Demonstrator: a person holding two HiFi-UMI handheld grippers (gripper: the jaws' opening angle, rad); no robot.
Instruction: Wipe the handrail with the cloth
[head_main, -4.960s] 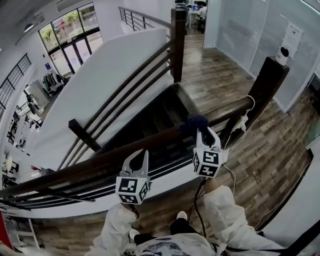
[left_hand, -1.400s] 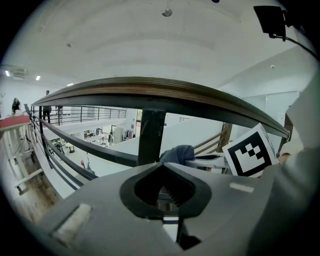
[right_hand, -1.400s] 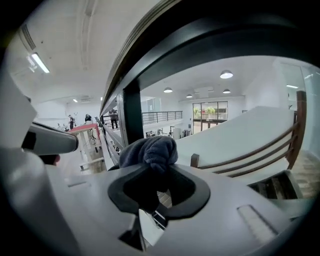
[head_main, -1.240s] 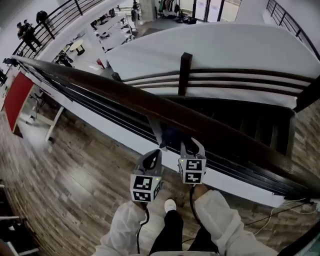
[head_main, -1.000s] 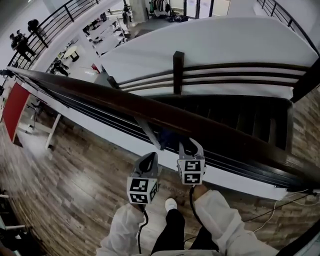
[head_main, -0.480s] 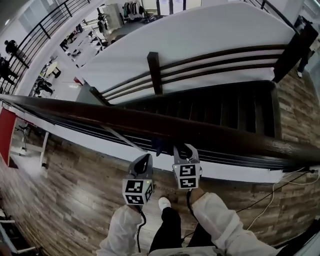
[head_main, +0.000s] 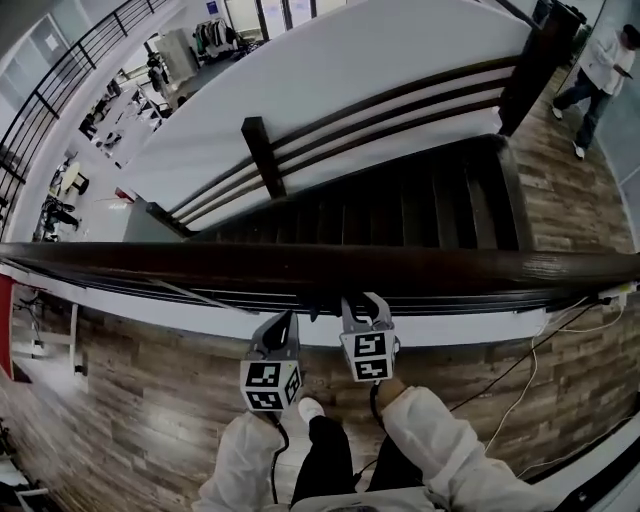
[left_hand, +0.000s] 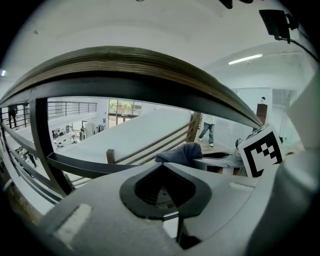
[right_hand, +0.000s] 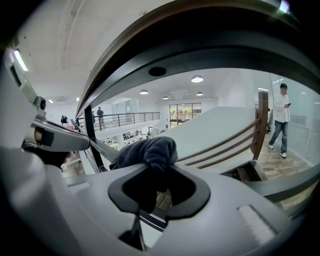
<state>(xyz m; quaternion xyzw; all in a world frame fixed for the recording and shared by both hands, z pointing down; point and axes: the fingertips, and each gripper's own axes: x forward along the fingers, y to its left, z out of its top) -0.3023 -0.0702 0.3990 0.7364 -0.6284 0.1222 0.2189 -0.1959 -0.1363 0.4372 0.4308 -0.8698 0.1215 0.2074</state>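
Guesswork on progress: grips the cloth (right_hand: 150, 150) in the clenched right gripper (head_main: 362, 303) just below the handrail (head_main: 450, 268), apparently off it, holds the left gripper (head_main: 283, 322) closed and empty nearby, shows no wiped stretch.

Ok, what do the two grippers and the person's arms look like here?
The left gripper and the right gripper are light grey plastic with curved jaws. Each carries a cube of black-and-white square markers and trails a thin black cable. The person wears loose white sleeves.
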